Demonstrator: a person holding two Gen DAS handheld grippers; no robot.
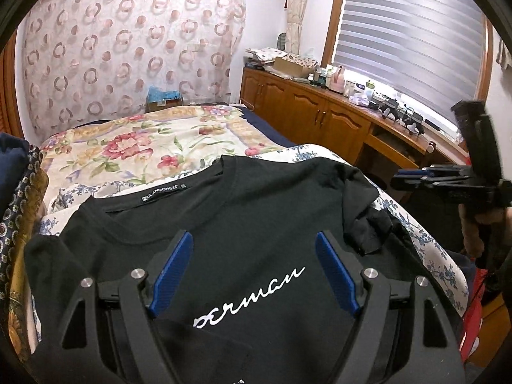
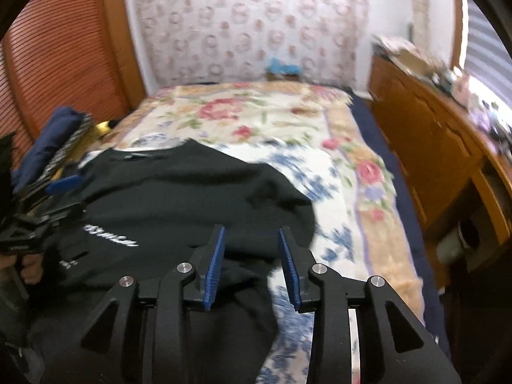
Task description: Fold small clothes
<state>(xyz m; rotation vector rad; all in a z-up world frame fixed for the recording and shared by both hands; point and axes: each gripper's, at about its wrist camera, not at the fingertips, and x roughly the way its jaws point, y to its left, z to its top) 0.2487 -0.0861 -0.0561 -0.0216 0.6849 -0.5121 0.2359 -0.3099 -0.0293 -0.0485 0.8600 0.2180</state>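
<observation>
**Q:** What's nearest you right now?

**Me:** My left gripper [image 1: 254, 246], jaws spread wide, nothing between the blue pads. It hangs over the chest of the black T-shirt [image 1: 243, 211], just above the white script lettering [image 1: 249, 291]. My right gripper [image 2: 251, 240] is parted about a third of the way. The picture is blurred, but the pads look clear of the cloth, with dark fabric only behind them.

**Q:** And the shirt itself?

**Me:** Face up on the blue-flowered sheet [image 1: 425, 236] at the near end of the bed, collar and neck label [image 1: 163, 193] pointing away from me. The sleeve on my right side [image 1: 368, 224] is rumpled and doubled over on itself. A lower part seems already turned up over the lettering; I judge that from the dark flap across the first letters.

**Q:** How to do the next fold well?

**Me:** Flatten that bunched sleeve first, I think, otherwise it folds in as a lump. Pinch one layer at the shoulder seam, the other gripper lower on the same edge, then carry both across together so the crease runs straight.

**Q:** Farther off?

**Me:** The rose-patterned blanket [image 1: 134, 150], then the wooden cabinets [image 1: 304, 108] by the window.
</observation>
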